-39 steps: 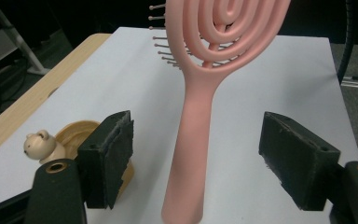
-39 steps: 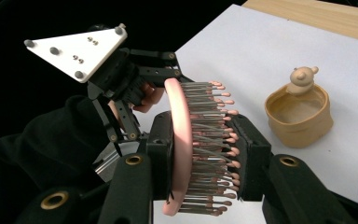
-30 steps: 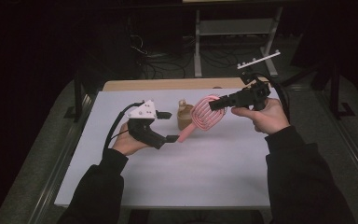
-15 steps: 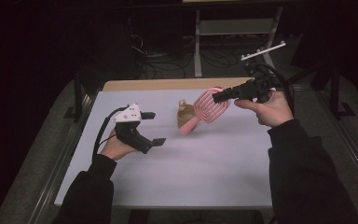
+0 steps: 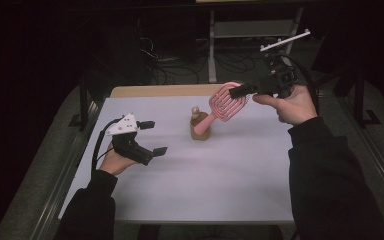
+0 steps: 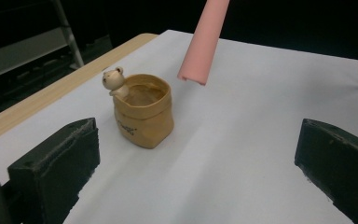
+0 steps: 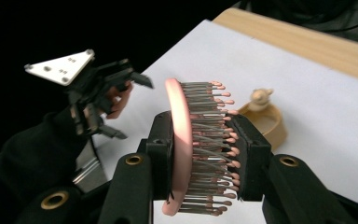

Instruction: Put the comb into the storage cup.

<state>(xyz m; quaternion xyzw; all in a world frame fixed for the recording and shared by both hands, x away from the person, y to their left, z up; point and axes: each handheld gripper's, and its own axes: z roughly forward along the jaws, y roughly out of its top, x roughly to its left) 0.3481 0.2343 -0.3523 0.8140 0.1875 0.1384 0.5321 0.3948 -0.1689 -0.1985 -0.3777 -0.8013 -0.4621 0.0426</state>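
A pink hairbrush [image 5: 227, 101] hangs in the air above the table, its head clamped by my right gripper [image 5: 241, 91]. In the right gripper view both jaws press on the brush head [image 7: 191, 149], one on its back and one on its bristles. The handle [image 6: 205, 42] slants down, its tip just above a small tan sack-shaped pot [image 5: 200, 128] with a bear figure on its rim [image 6: 113, 80]. My left gripper [image 5: 154, 137] rests open at the left, well apart from the pot [image 6: 142, 112], with nothing between its jaws.
A white sheet [image 5: 220, 175] covers the table, and a wooden strip [image 5: 160, 91] runs along the far edge. Beyond it stand a metal frame and cables [image 5: 215, 45] in the dark. The other hand's gripper [image 7: 114, 93] appears at the left of the right gripper view.
The left gripper has drawn back to the left, away from the brush handle, and stands open. The right gripper has carried the brush up and to the right.
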